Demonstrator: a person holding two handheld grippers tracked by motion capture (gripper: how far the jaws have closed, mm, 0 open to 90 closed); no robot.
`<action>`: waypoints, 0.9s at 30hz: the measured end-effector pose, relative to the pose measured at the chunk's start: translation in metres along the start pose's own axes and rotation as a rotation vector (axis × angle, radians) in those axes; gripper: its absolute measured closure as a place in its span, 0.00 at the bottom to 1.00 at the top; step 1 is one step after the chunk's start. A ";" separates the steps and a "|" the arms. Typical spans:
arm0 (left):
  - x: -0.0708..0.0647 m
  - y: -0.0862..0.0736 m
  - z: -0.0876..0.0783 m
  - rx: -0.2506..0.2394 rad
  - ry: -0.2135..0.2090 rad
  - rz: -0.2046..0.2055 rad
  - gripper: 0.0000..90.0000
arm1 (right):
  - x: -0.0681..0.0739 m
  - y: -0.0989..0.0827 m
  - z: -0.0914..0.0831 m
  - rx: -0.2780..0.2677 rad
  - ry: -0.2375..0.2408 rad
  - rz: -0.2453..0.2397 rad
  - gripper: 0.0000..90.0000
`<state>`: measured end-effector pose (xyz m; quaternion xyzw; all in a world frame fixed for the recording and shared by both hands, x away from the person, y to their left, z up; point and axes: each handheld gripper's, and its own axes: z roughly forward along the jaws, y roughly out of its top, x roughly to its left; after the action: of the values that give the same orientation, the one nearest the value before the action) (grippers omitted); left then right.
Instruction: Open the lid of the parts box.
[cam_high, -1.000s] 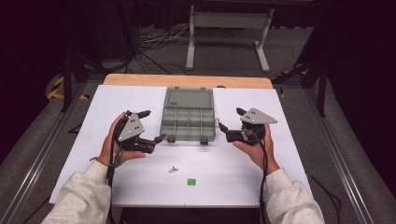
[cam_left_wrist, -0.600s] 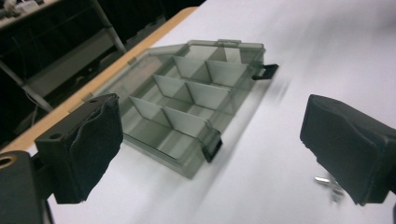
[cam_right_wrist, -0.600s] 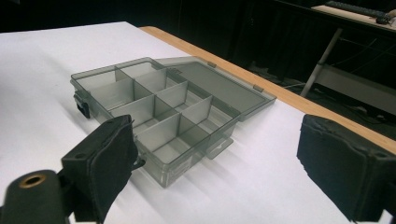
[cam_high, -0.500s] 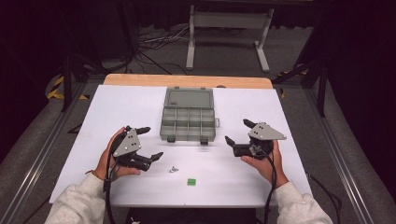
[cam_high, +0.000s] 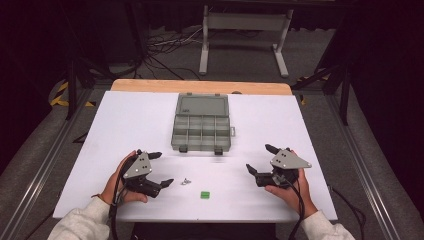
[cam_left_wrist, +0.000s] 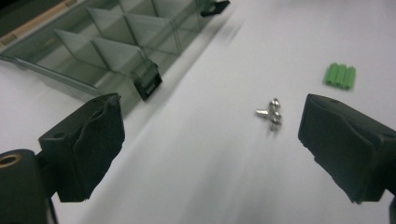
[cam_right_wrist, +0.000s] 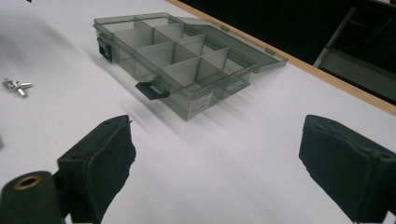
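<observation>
Both grippers had drawn back from the compartment box (cam_high: 202, 123) toward the near edge of the tabletop (cam_high: 125, 120); the left gripper (cam_high: 159, 170) had come down just beside the small cluster of screws (cam_high: 186, 181), its jaws wide and empty, which suggested a pick of those screws was next. Beyond them lay a green connector block (cam_high: 204, 194), apart; the right gripper (cam_high: 259, 161) hung wide and empty, and nothing blocked the way.

A green block (cam_high: 204, 194) lies on the white table (cam_high: 125, 125), near its front edge.
</observation>
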<state>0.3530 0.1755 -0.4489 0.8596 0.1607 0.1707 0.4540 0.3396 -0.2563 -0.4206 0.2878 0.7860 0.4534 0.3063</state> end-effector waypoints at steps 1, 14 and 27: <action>-0.002 -0.002 0.000 0.002 0.000 -0.002 0.10 | 0.001 -0.001 -0.002 -0.002 -0.001 -0.004 0.11; -0.012 -0.008 -0.003 0.028 -0.043 -0.026 0.14 | 0.017 -0.011 -0.011 0.033 0.041 -0.017 0.07; -0.017 -0.002 0.018 0.134 -0.070 -0.010 0.34 | 0.021 -0.011 -0.006 0.041 0.055 -0.020 0.09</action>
<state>0.3457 0.1561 -0.4626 0.8927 0.1598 0.1270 0.4017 0.3193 -0.2489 -0.4320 0.2735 0.8061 0.4418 0.2833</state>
